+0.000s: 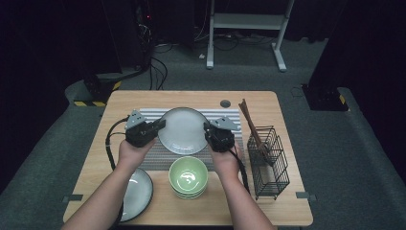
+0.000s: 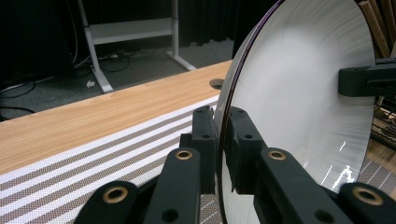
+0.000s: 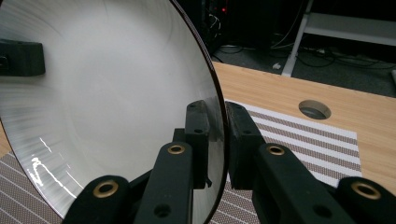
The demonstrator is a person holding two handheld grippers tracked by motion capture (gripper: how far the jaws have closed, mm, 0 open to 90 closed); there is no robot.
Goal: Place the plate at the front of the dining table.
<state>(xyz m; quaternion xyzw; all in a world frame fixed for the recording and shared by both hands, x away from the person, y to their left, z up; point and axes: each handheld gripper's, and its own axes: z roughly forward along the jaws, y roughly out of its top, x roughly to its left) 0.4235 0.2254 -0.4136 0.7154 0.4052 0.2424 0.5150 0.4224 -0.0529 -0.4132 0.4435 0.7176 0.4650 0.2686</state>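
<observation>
Big plate [image 1: 183,130] above striped placemat [image 1: 230,115]: hard, smooth, slippery, breakable. Left gripper [image 1: 160,125] pinching left rim, right gripper [image 1: 207,129] pinching right rim. Best hold: opposite edges.

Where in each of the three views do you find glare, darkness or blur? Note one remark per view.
High view: the room behind the table is nearly black, and a bright reflection sits in the green bowl. Left gripper view: white glare streaks low on the plate, with the near jaws soft. Right gripper view: similar streaks at the plate's lower left, and a dark background.
</observation>
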